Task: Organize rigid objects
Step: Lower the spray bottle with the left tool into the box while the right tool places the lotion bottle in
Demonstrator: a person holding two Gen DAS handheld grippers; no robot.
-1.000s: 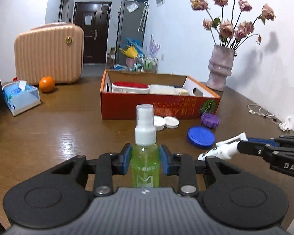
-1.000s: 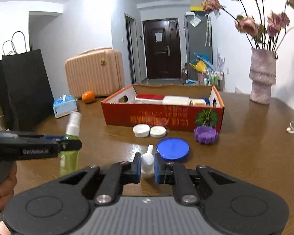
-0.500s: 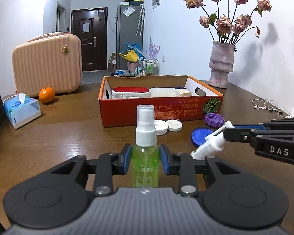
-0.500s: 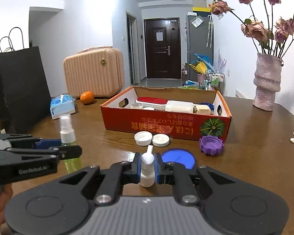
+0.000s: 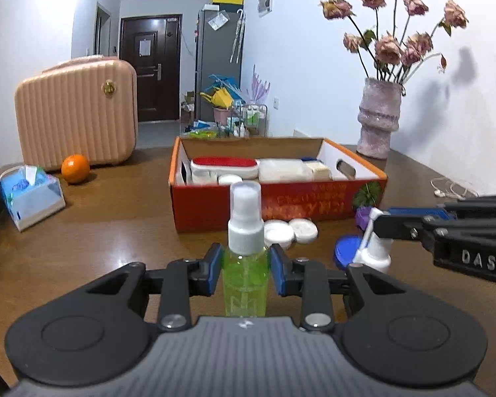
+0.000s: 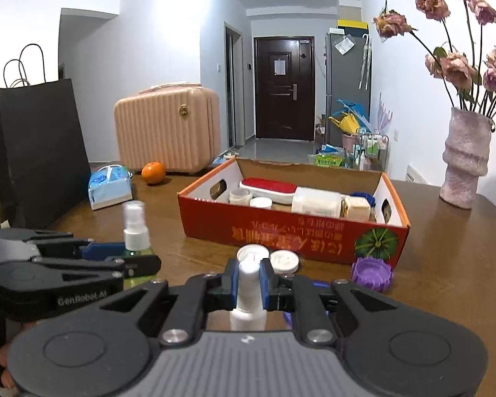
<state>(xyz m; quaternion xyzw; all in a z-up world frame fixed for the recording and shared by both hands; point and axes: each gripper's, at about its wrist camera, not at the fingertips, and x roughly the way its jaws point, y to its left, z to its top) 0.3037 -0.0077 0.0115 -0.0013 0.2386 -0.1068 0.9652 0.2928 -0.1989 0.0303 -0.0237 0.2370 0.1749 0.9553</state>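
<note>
Green liquid shows through the spray bottle (image 5: 244, 278) clamped upright in the left gripper (image 5: 245, 273), in front of the red cardboard box (image 5: 274, 206). The right gripper (image 6: 249, 279) pinches a white nozzle bottle (image 6: 248, 292), also short of the box. Best to carry both over the near wall, then lower them into bare space before letting go.
</note>
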